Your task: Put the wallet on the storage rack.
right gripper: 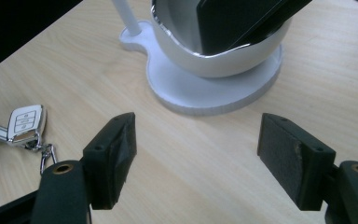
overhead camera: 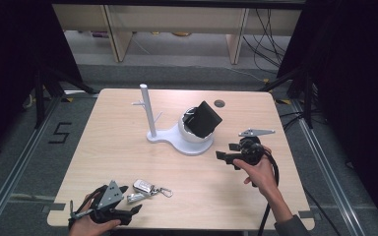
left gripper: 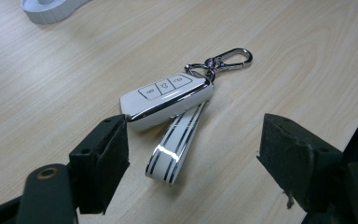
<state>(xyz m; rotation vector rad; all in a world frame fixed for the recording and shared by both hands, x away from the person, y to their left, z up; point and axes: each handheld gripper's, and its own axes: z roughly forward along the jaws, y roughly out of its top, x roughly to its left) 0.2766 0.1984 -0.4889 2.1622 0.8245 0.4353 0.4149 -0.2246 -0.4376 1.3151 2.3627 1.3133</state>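
A white car key fob (left gripper: 165,99) with a chrome clip (left gripper: 228,59) and a striped white strap (left gripper: 175,142) lies flat near the table's front edge (overhead camera: 144,187). My left gripper (left gripper: 193,154) is open just short of it, jaws on either side of the strap end; it sits at the front left corner (overhead camera: 133,205). A white stand (overhead camera: 187,140) with a bowl holds a black wallet (overhead camera: 204,119) and has an upright post (overhead camera: 147,110). My right gripper (overhead camera: 226,158) is open, right of the stand, aimed at its base (right gripper: 214,95). The fob (right gripper: 24,122) lies at that view's left.
The light wooden table (overhead camera: 128,152) has a round cable hole (overhead camera: 219,103) at the back. Dark tripod legs (overhead camera: 49,83) and cables (overhead camera: 266,34) stand on the floor around the table. Wooden furniture legs (overhead camera: 118,34) are behind.
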